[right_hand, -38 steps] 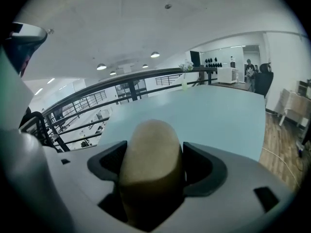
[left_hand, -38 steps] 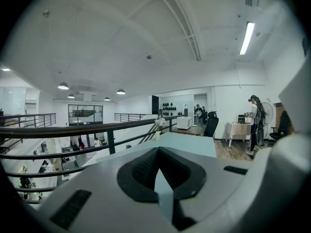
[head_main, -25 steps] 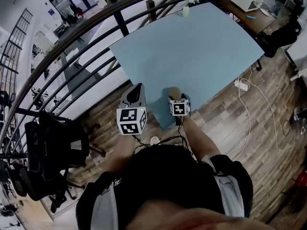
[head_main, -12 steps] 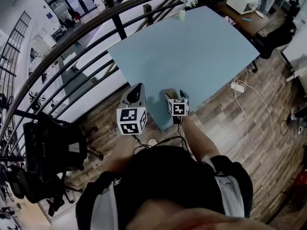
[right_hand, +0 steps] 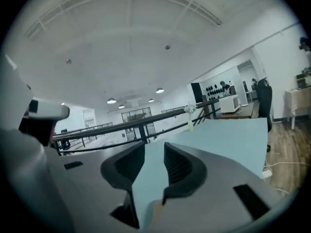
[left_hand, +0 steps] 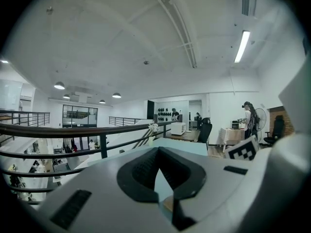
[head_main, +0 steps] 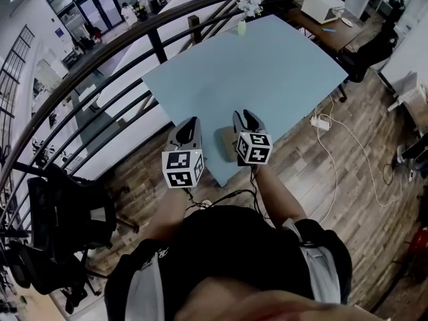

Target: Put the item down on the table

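Observation:
A small tan-grey item lies on the light blue table near its front corner, between my two grippers. My right gripper hovers just right of the item and apart from it. Its jaws are closing, and only the table shows through the gap in the right gripper. Left of the item, my left gripper is shut with its fingertips together and nothing held. The left gripper view shows the left gripper pointing across the table.
A black railing runs along the table's left and far sides. A vase of flowers stands at the far edge. A white power strip with its cable lies on the wooden floor at right. A black chair stands at left.
The right gripper has come up and off the tan item, which now lies on the table to its left. The right jaws have narrowed. The left gripper has barely moved.

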Tool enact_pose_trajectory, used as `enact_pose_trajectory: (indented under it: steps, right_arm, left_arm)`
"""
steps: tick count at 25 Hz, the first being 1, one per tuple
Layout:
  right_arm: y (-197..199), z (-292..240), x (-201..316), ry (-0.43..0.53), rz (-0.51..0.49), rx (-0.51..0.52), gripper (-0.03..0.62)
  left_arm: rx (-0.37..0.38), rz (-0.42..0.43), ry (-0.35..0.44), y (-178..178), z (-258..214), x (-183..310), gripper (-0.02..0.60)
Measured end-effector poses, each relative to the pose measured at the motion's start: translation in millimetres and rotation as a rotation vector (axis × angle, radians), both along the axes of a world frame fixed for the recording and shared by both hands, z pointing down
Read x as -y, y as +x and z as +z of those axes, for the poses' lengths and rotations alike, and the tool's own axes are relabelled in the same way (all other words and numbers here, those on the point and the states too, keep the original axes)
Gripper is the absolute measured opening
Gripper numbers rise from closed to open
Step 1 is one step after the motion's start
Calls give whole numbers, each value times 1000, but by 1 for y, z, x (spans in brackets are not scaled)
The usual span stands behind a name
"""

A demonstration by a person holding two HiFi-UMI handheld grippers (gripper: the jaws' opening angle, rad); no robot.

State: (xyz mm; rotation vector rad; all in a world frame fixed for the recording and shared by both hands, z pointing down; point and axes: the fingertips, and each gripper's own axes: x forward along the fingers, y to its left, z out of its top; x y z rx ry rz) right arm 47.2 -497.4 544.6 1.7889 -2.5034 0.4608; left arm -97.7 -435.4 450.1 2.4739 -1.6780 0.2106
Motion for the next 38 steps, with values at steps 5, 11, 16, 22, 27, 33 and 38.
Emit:
enact_pose_trajectory:
  steps: [5,11,16,22,27,33,38]
  right_arm:
    - [7,-73,-21,167,36,4,2]
    - [23,-131,-52,325,94,-29,0]
    - [28,-137,-67,323,85,-5,2]
    - [26,-141,-76,339,82,4,2]
    - [24,-140,-79,332,79,5,2]
    - [18,-139,-86,333,74,0,2]
    - [14,-140,-87,330,76,4,2]
  left_arm:
    - [-9,28,6,9,-3,-2,9]
    - [-14,59,13,20,-9,-8,8]
    - [-10,73,15,22,-8,-12,9]
    - [-8,82,23,24,-10,-16,8]
    - [-7,88,24,23,-12,-19,8]
    - [-12,88,29,20,-13,-25,8]
    - [-14,90,26,16,-14,-27,8]
